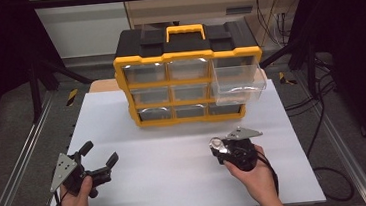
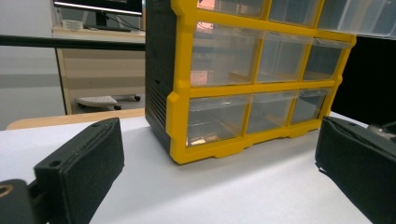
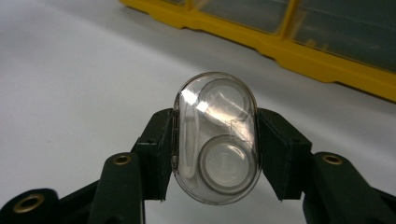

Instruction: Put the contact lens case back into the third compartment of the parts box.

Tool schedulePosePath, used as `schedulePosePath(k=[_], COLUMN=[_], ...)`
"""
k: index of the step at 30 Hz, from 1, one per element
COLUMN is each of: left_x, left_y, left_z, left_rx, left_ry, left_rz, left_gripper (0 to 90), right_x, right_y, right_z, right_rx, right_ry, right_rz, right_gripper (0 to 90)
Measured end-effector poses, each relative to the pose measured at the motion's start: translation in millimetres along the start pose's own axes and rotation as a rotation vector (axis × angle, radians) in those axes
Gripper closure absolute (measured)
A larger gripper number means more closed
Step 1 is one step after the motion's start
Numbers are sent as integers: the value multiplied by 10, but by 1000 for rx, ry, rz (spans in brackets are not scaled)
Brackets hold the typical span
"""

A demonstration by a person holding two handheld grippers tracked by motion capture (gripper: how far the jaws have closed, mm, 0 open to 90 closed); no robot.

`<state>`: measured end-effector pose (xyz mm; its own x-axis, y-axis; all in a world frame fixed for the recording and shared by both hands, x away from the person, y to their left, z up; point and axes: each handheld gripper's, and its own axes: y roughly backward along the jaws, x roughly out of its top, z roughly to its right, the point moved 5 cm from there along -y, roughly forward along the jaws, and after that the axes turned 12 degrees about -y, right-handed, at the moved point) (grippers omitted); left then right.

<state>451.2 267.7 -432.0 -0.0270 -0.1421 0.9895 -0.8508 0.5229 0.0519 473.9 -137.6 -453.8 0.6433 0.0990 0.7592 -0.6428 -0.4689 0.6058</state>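
Clear oval plastic contact-lens case [image 3: 215, 140], two round wells inside, is pinched across its narrow sides by the right gripper [image 3: 215, 144], above the white table [image 1: 176, 159] at about 5 o'clock. Yellow-and-black drawer cabinet [image 1: 188, 72] stands at 12 o'clock, its top-right clear drawer [image 1: 238, 84] pulled out. Left gripper [image 1: 99, 157] at 7 o'clock, jaws spread, empty. Risk: smooth curved shell could squirt out of the pads.

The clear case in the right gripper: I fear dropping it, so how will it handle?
The case looks like rigid, glossy plastic with rounded sides, so it may slip between the right gripper's pads. It seems small and hollow, so probably light.
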Motion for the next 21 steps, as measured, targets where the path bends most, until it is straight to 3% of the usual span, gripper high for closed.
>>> schedulePosePath(k=[6,9,18,21], left_x=[-25,-37,-3,14], left_y=[-105,-163,-67,-21], left_z=[-38,-31,-11,-10], left_rx=[4,1,2,5], left_ry=[-15,-26,-18,-14], left_rz=[-9,-21,-4,5], left_gripper=[11,12,12,12], right_x=[33,67,117,140], right_y=[106,221,504,576], right_z=[210,367,688,736], right_rx=[-32,-50,-85,-94], right_ry=[-40,-68,-144,-159], right_rz=[25,63,141,158], right_gripper=[492,492,492,493])
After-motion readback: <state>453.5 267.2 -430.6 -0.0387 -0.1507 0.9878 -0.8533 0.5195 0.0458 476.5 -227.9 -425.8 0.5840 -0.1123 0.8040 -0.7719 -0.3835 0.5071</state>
